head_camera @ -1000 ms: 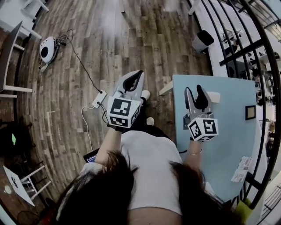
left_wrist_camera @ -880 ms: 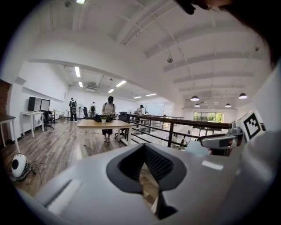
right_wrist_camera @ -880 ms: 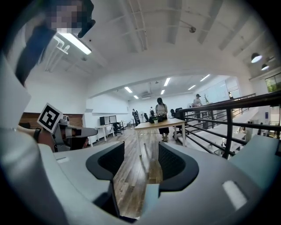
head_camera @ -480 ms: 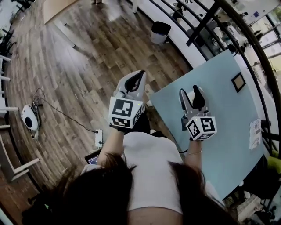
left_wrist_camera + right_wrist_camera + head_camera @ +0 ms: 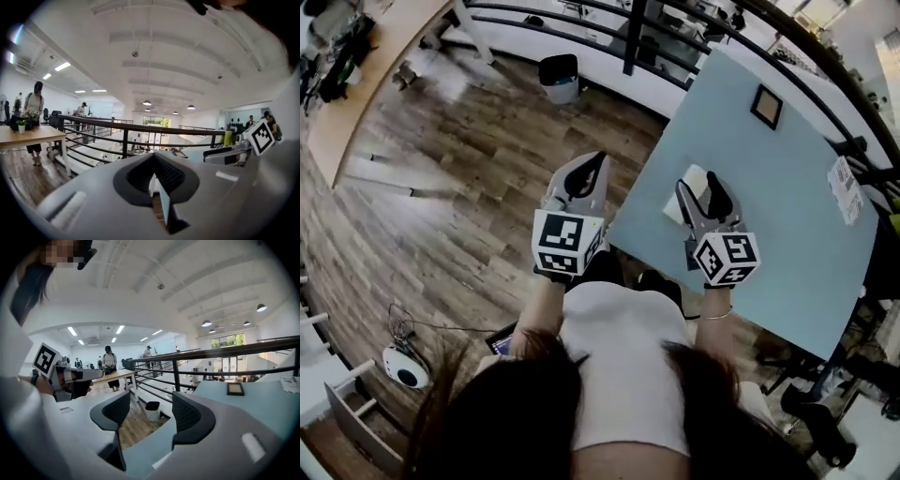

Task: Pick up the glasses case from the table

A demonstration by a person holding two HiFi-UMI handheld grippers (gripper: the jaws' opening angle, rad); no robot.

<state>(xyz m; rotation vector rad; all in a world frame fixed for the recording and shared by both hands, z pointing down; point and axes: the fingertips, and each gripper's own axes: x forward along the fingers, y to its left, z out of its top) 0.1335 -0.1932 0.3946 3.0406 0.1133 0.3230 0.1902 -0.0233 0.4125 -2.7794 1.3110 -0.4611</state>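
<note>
**A:** In the head view, how do the jaws stand?

**B:** The left gripper (image 5: 592, 167) hangs over the wooden floor (image 5: 469, 187), off the table's edge. Its jaws are closed together with nothing in them. The right gripper (image 5: 698, 190) is over the light-blue table (image 5: 769, 225). Its jaws are parted and have just been opening, and they pinch nothing.

**A:** And the glasses case?

**B:** One white glasses case (image 5: 692, 175) lies on the table near the edge facing the left gripper, right under the right gripper's tips. Whether the tips touch it cannot be told.

**A:** What else is there, counted?

**B:** One small dark frame (image 5: 766, 106) and one printed paper (image 5: 845, 187) lie on the table, well apart from the case. One bin (image 5: 560, 77) stands on the floor.

**A:** The left gripper view?

**B:** Its two dark pads (image 5: 140, 176) meet and hold nothing. A black railing (image 5: 126, 129) runs behind, and the right gripper (image 5: 220, 153) shows at the right.

**A:** The right gripper view?

**B:** The pads (image 5: 190, 416) stand well apart around empty air. The gap shows the floor, the bin and the table's edge. The frame and the paper lie at the right, and the left gripper (image 5: 91, 375) is at the left
</note>
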